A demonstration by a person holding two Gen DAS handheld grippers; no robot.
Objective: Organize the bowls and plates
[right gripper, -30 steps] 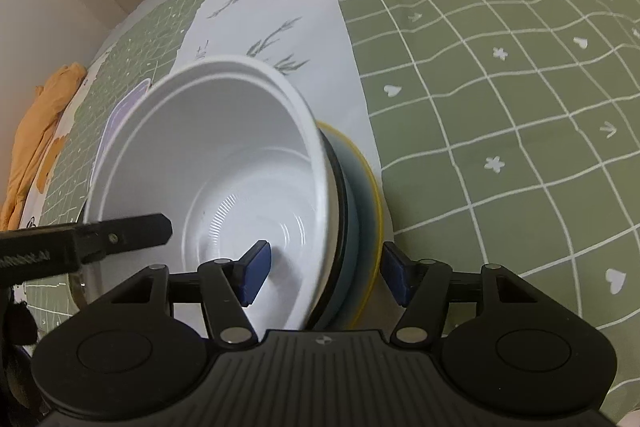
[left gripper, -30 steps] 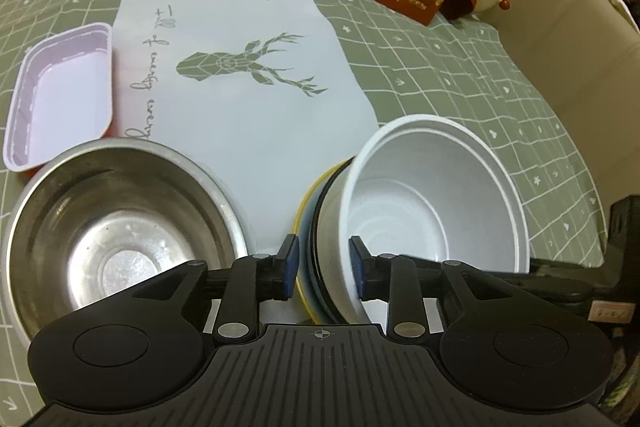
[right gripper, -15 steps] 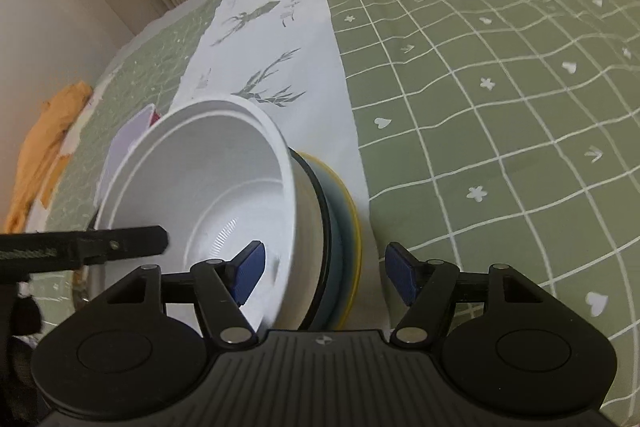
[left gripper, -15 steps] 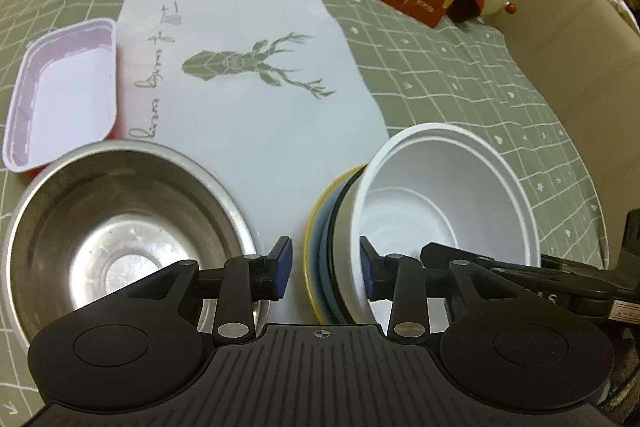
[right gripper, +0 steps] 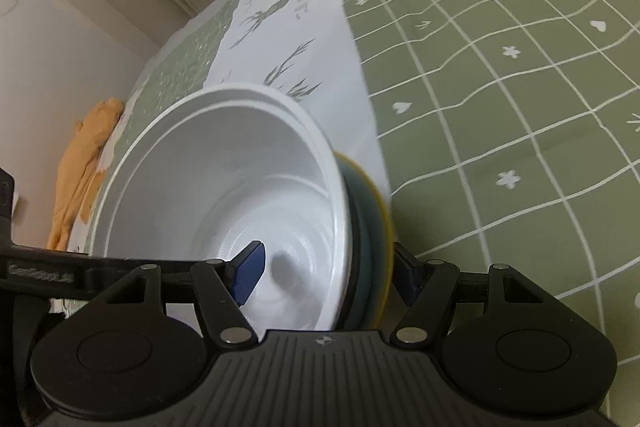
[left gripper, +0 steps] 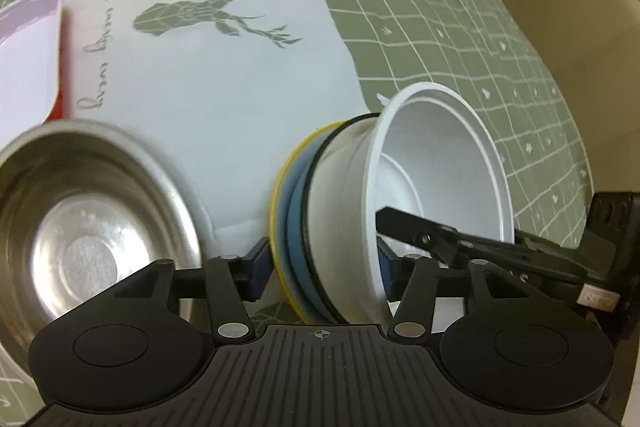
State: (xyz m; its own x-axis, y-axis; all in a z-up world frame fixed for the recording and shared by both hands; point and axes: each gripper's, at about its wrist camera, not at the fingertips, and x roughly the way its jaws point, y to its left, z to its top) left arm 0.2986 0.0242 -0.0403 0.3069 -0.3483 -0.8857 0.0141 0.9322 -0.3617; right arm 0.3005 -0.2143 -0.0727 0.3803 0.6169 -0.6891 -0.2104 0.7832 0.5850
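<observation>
While your left gripper opens around the stacked plates and white bowl, your right gripper clamps them; the steel bowl near the table's edge remains unstacked.

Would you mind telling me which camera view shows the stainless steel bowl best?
The left wrist view shows it best: the stainless steel bowl fills the lower left, open side up, its shiny inside and most of its rim plain to see. In the right wrist view I cannot make it out; the white bowl fills the side where it would lie.
</observation>
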